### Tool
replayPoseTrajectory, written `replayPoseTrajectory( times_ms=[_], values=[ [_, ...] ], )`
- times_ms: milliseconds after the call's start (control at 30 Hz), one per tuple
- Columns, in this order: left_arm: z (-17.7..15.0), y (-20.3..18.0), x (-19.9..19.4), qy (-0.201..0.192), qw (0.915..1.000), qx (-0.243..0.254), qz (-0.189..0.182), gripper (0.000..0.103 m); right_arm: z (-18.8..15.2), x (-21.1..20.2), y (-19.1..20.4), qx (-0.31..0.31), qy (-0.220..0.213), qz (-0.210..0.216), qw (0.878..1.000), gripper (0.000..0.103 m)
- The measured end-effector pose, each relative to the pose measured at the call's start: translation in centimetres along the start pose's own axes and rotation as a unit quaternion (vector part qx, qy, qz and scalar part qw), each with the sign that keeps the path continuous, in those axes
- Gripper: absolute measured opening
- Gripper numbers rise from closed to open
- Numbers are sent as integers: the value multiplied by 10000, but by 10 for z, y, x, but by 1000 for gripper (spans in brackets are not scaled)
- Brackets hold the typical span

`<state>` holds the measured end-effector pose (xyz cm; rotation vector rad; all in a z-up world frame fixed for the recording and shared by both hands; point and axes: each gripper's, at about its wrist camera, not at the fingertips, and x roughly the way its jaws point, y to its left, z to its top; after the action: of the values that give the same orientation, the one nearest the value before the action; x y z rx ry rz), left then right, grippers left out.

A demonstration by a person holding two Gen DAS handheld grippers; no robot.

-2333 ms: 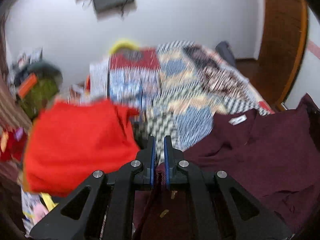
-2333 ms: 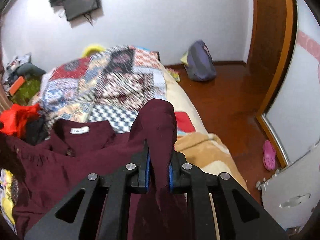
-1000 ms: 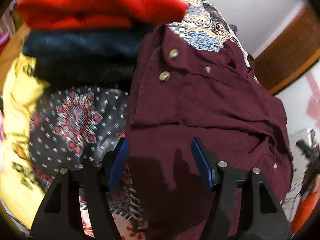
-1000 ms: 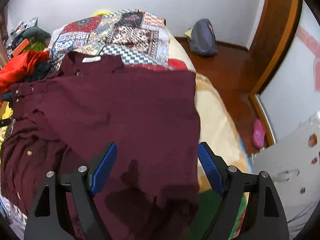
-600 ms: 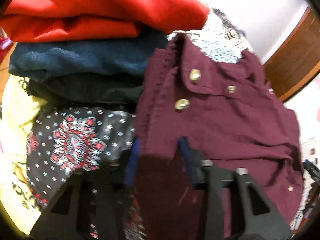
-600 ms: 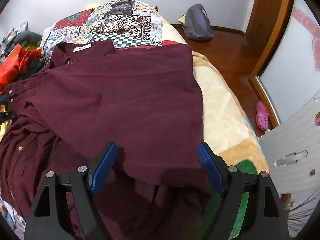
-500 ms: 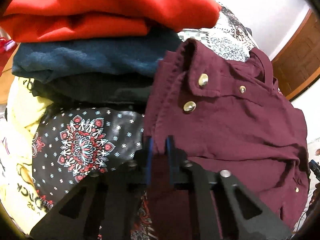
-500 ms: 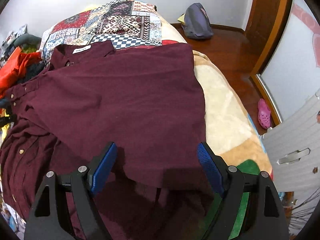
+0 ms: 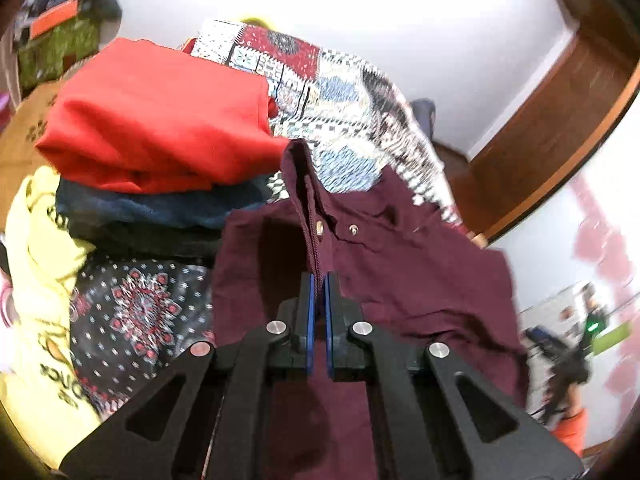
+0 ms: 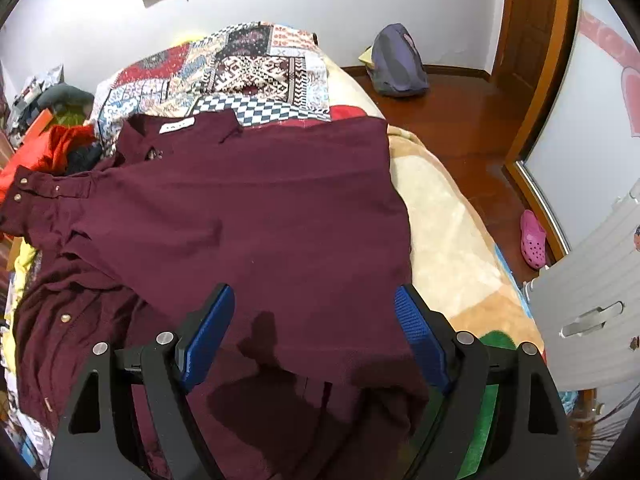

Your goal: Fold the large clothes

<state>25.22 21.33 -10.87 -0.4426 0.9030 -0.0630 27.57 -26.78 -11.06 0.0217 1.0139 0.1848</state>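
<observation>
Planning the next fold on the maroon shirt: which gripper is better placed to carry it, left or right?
Left. The left gripper is shut on the maroon shirt at its buttoned edge, lifted, so it can likely carry that side across. The right gripper hangs open above the flat fabric, holding nothing.

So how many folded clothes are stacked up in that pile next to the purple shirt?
3 that I can see: a red top uppermost, a blue denim piece under it, and a dark one lowest. More may hide beneath. The left gripper pinches the maroon shirt beside them.
</observation>
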Motion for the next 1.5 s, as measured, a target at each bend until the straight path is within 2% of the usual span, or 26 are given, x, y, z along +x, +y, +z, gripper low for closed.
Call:
replayPoseTrajectory(
  times_ms=[67,233,333,467,567,633,667,767,833,900,1033,1100,1200,1367,1500],
  values=[
    [0,3,-8,-44,9998,-146,-132,3,-1,-4,-3,54,-55,31,10000,80],
    [-10,22,-10,2,9990,-451,-81,3,-3,-7,-10,181,-81,61,9998,80],
    [-19,33,0,59,9989,-286,359,3,-4,-9,-11,255,-81,60,9996,80],
    [-42,41,31,513,9947,100,891,4,-7,-9,-14,284,-38,32,9996,80],
    [-65,39,54,807,9801,757,1649,4,-11,-8,-16,254,31,-42,9997,80],
    [-79,38,65,1021,9724,1037,1822,4,-14,-9,-18,257,69,-64,9996,80],
    [-86,37,69,1119,9697,1114,1863,8,-15,-9,-20,267,88,-76,9996,80],
    [-97,34,66,1157,9675,1201,1901,15,-20,-10,-23,268,147,-134,9994,80],
    [-98,32,58,1078,9667,1223,1971,28,-21,-12,-26,281,178,-169,9993,80],
    [-96,28,42,870,9696,1193,1952,61,-22,-15,-29,303,179,-184,9992,80],
    [-92,18,15,590,9761,1070,1800,72,-20,-30,-32,328,36,-196,9993,80],
    [-96,17,6,588,9804,949,1623,82,-21,-37,-35,351,-30,-172,9992,80],
    [-109,15,7,767,9822,925,1446,86,-25,-38,-36,400,-19,-150,9991,80],
    [-136,12,24,1192,9761,1070,1467,86,-41,-26,-41,496,281,-154,9983,80],
    [-149,12,37,1507,9745,1048,1288,86,-57,-14,-44,642,568,38,9963,80]
  ],
)
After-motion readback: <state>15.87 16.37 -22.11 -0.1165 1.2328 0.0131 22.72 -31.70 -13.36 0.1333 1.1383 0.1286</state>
